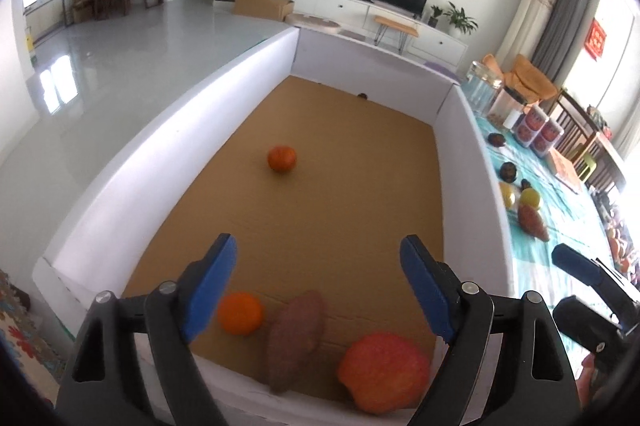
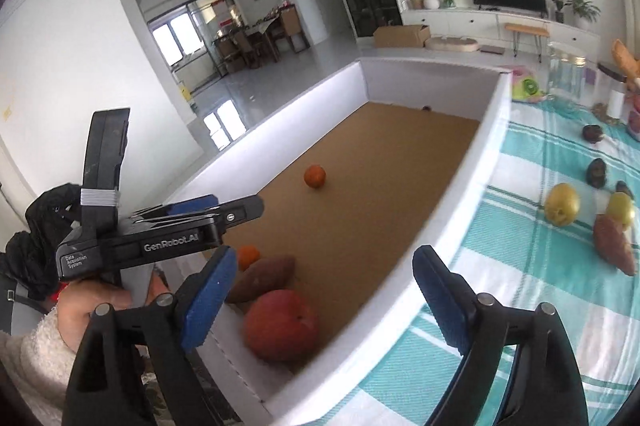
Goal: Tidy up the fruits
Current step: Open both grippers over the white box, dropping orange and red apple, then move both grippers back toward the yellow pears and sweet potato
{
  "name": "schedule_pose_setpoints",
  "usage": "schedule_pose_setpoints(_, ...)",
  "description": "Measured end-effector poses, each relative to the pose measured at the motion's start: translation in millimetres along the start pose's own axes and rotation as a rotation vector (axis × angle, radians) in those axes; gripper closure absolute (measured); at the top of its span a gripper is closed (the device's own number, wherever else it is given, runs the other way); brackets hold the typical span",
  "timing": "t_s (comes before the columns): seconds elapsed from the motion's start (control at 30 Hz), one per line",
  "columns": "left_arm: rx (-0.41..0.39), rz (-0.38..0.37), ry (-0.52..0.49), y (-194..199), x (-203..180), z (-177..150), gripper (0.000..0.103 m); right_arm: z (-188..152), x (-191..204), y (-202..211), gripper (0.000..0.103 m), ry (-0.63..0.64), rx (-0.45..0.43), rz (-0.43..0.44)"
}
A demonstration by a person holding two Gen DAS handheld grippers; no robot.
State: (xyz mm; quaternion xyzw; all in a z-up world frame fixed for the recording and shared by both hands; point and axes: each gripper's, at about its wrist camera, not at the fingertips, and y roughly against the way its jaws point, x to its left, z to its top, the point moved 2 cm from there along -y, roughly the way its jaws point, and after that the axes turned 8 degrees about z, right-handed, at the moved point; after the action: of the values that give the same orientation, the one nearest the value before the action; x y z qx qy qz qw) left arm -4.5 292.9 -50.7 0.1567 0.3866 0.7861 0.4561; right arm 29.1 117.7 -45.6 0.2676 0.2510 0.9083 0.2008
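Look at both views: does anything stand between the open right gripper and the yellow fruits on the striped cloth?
Nothing visible does. The right gripper hangs open over the white box wall; bare teal-striped cloth lies between it and the yellow fruits.

Black hand-held grippers with blue pads, and a fluffy white sleeve

The left gripper and right gripper have black arms, silver round screws and textured blue fingers. At left in the right wrist view, the hand wears a fuzzy white sleeve; white lettering marks the black body.
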Motion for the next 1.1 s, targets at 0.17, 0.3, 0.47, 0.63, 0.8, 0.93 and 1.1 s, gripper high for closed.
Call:
schedule_pose_setpoints(0.17, -0.064, -0.095, -0.096, 25.8, -55.5, -2.6, 0.018, -30.9, -76.1, 51.6, 0.006, -0.085, -0.081, -0.247)
schedule_pose_setpoints(0.3, -0.091, -0.223, -0.204, 50.9, -114.3, -12.8, 0.018, -64.5, -151.7, 106.4, 0.006, -0.182, -0.126, -0.472)
schedule_pose_setpoints(0.47, -0.013, -0.394, -0.376, 57.7, -202.9, -49.4, 0.017, -106.9, -215.8, 151.6, 0.006, -0.279, -0.146, -0.698)
schedule_pose_setpoints(0.63, 0.100, -0.436, -0.552, 23.9, -274.7, -101.0, 0.018, -121.0, -240.8, 180.4, 0.006, -0.378, -0.182, -0.719)
schedule_pose_setpoints(0.8, 0.052, -0.326, -0.606, -14.3, -292.4, -113.4, 0.017, -127.7, -246.6, 179.0, 0.006, -0.406, -0.161, -0.757)
schedule_pose_setpoints(0.93, 0.059, -0.267, -0.588, -38.8, -285.3, -112.4, 0.017, -132.6, -257.5, 178.8, 0.006, -0.464, -0.146, -0.753)
schedule_pose_setpoints(1.1, 0.080, -0.224, -0.583, -59.7, -277.9, -113.9, 0.018, -135.8, -263.2, 176.8, 0.006, -0.497, -0.127, -0.751)
